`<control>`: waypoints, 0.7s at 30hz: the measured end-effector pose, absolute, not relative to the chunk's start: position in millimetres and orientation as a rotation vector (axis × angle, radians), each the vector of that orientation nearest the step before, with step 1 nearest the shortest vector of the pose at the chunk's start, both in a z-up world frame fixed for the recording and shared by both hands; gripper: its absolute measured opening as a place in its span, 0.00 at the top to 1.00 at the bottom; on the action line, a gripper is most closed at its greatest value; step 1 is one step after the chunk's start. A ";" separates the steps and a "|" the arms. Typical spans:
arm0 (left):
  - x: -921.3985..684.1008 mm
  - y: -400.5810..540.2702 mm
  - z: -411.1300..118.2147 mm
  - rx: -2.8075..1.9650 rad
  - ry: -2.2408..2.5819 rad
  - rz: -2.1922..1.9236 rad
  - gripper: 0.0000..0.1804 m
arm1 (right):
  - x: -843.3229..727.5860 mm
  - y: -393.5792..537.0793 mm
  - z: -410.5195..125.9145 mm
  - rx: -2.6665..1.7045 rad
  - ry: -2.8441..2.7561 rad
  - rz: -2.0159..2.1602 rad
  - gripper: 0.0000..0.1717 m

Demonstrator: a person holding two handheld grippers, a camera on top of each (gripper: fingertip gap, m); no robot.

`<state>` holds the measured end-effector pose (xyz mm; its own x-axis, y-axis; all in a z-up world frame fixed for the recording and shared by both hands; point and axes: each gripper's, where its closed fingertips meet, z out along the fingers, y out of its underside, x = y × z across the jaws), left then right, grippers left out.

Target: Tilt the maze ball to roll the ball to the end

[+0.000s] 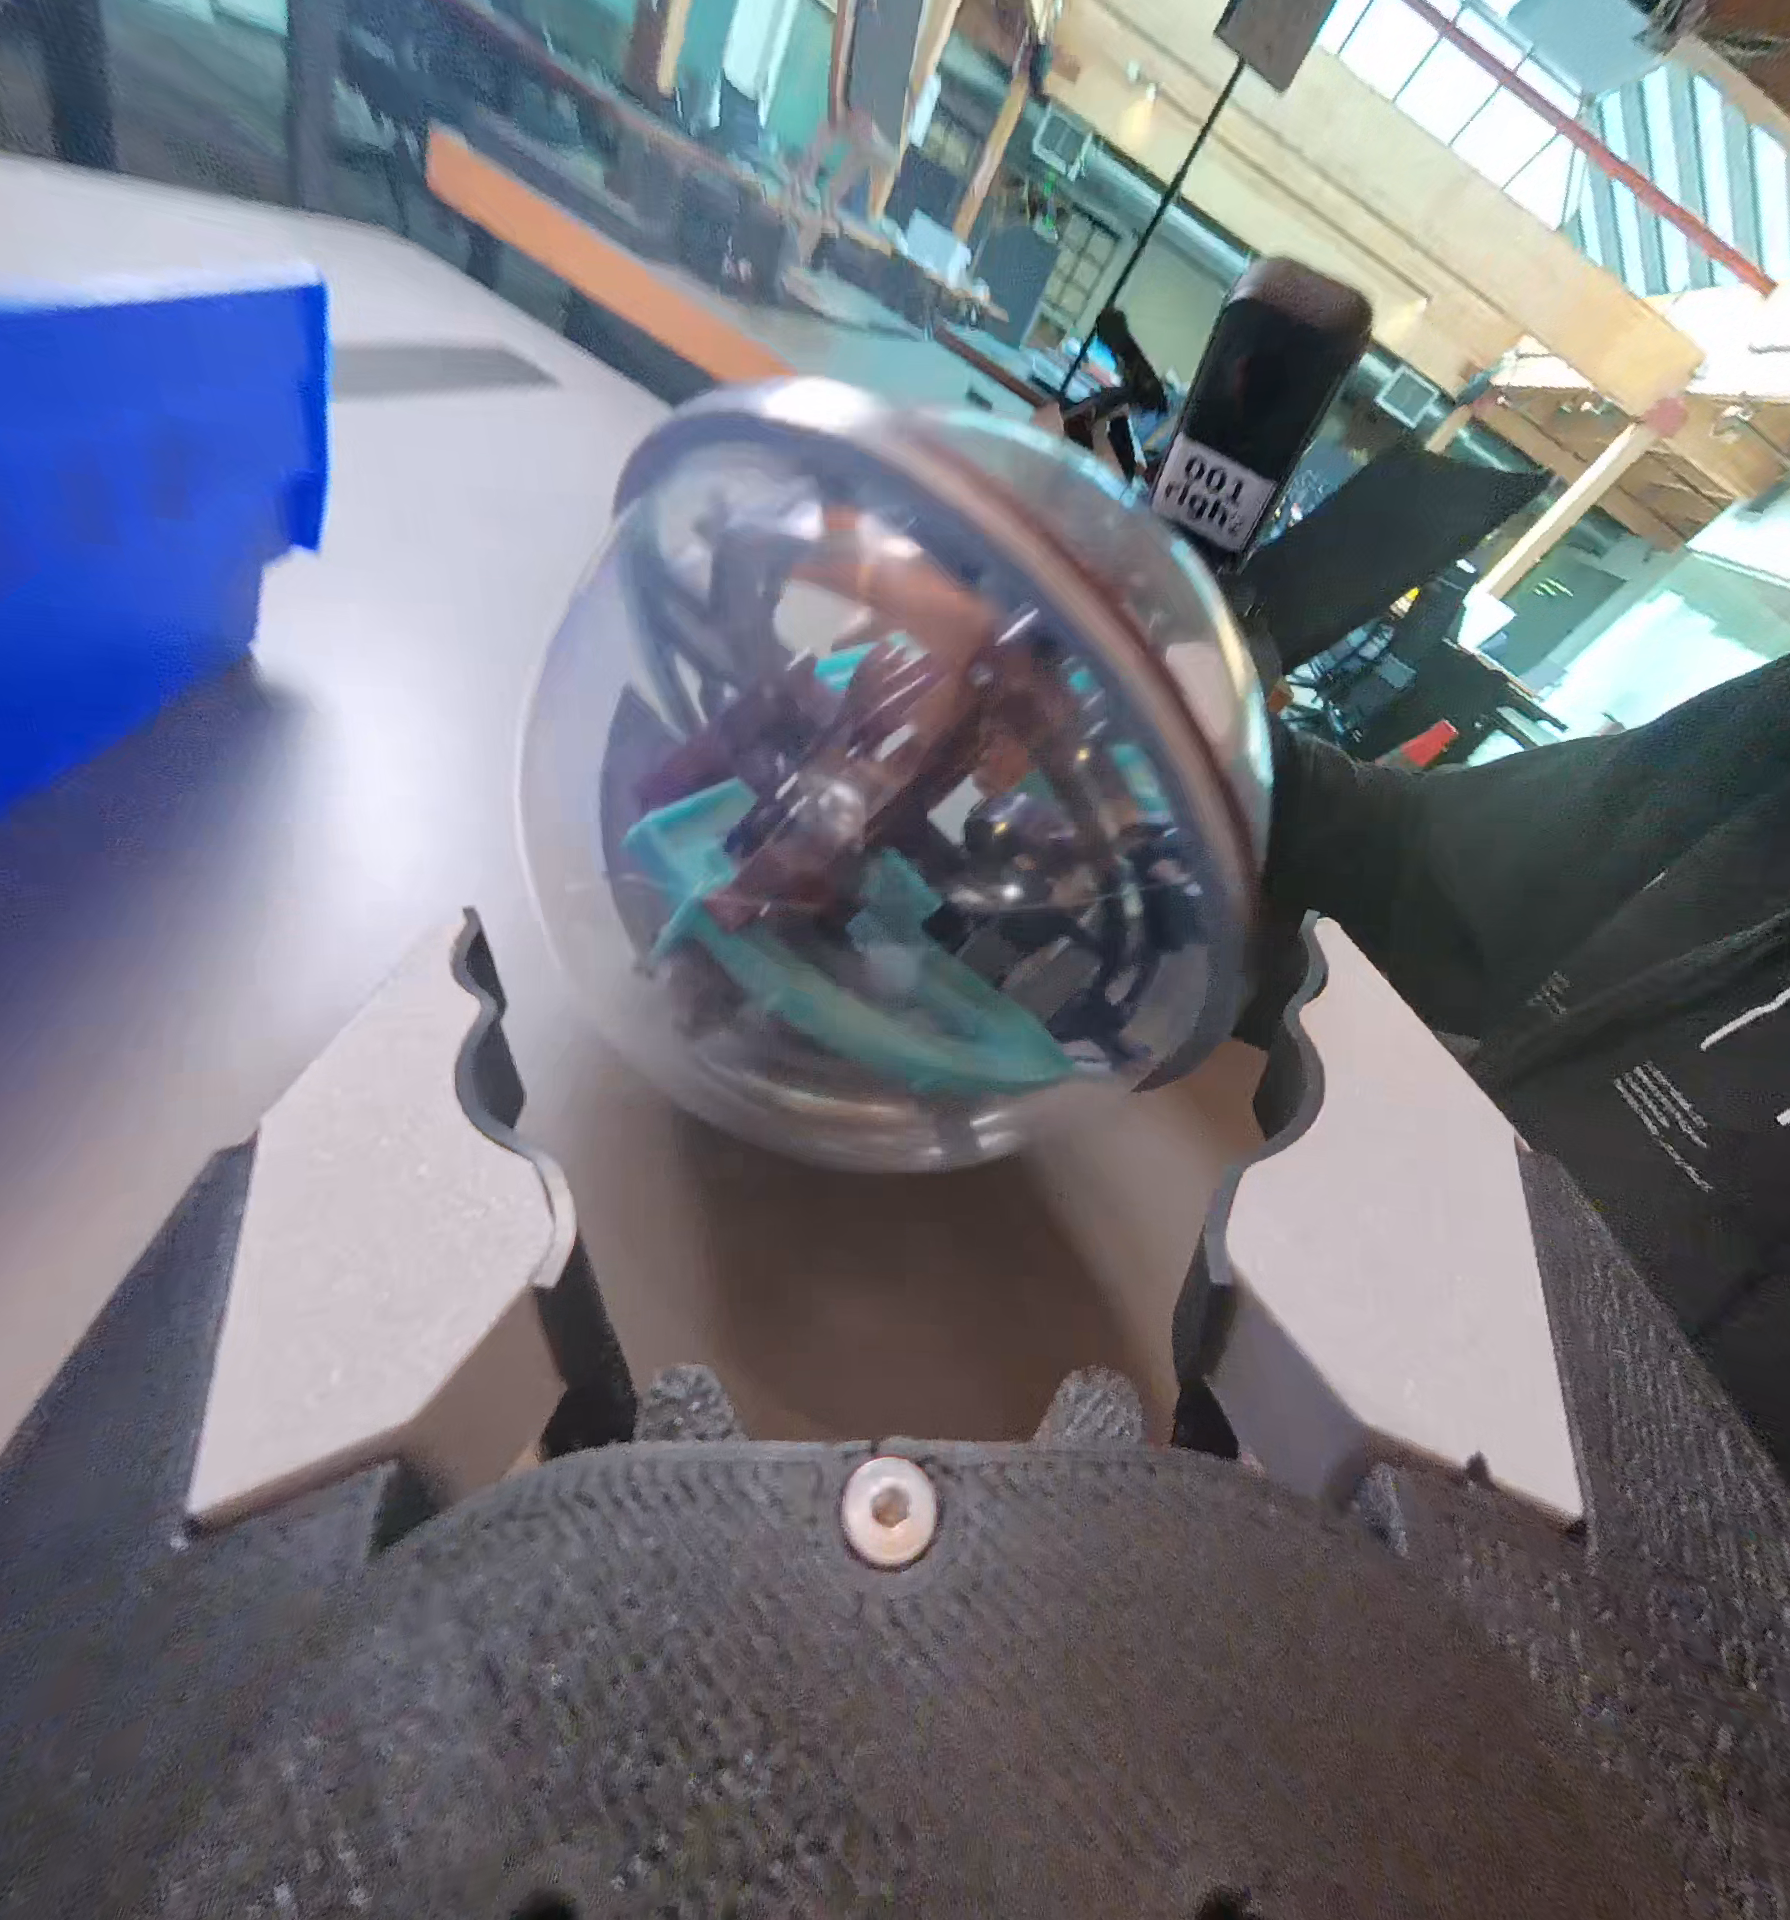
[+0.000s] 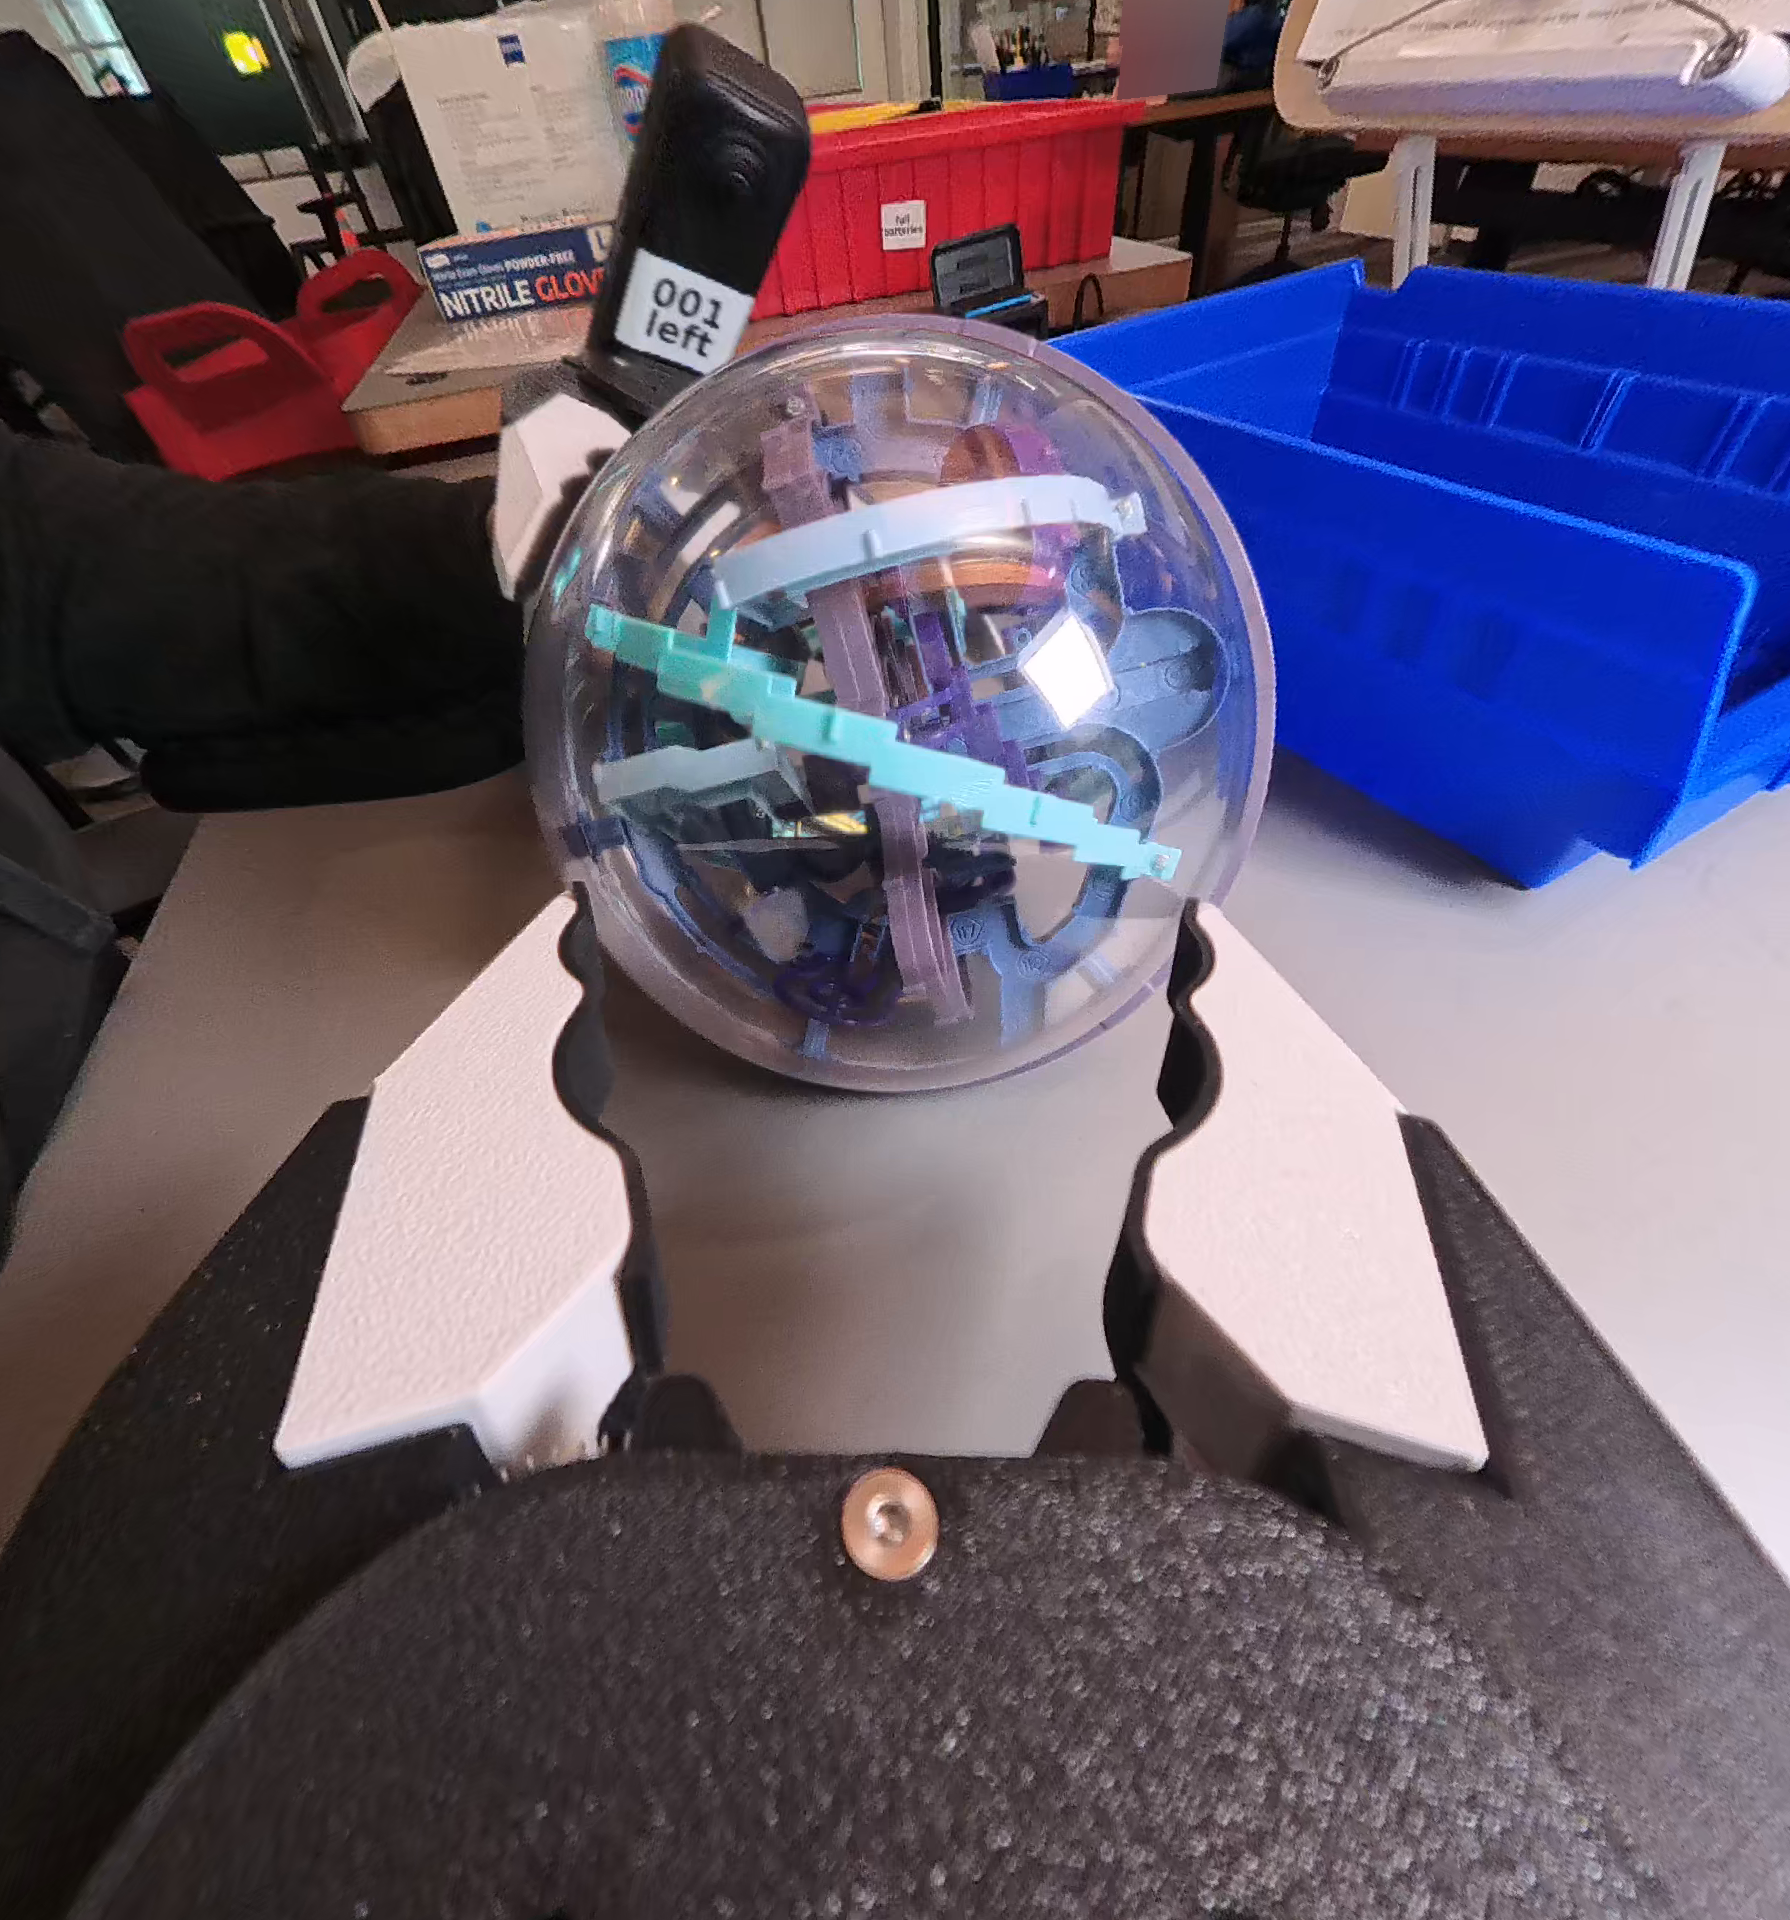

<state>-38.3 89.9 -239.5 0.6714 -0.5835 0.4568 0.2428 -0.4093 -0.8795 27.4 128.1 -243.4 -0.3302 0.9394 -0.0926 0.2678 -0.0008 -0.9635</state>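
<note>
- A clear maze ball [image 2: 896, 707], packed with teal, purple and blue plastic tracks, sits low over a pale grey surface [image 2: 1556, 1101], its bottom at or just above the top.
- The right hand-held gripper [image 2: 886, 935] has its jaws spread to about the sphere's width; both dark, wavy-edged fingertips [image 2: 1187, 966] lie against the lower flanks of the shell, gripping it from the near side.
- Seen from the opposite side, the left hand-held gripper [image 1: 891, 966] stands with its jaws wide apart. Its left fingertip [image 1: 480, 987] is clear of the shell, with bare surface showing between them; its right fingertip [image 1: 1301, 997] is close beside the ball's rim, and the blur leaves contact there unclear. It does not grip the ball.
- The left wrist view is smeared, so the maze ball [image 1: 896, 779] appears tilted, its seam running on a slant; the small ball inside cannot be picked out with certainty.
- A black-gloved hand [image 1: 1493, 883] with a dark sleeve reaches in behind the ball in the left wrist view; another gloved hand [image 2: 330, 644] shows at the left of the right wrist view.
- A blue plastic bin [image 2: 1493, 582] stands on the surface just beside the ball, on its right in the right wrist view.
- Behind it are a red bin [image 2: 953, 197] and a box of gloves [image 2: 517, 275].
</note>
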 end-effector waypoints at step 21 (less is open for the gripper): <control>-36.9 91.6 -248.6 -1.879 -0.103 -1.284 0.23 | -1.1 124.0 -237.4 -1.517 -1.643 1.602 0.28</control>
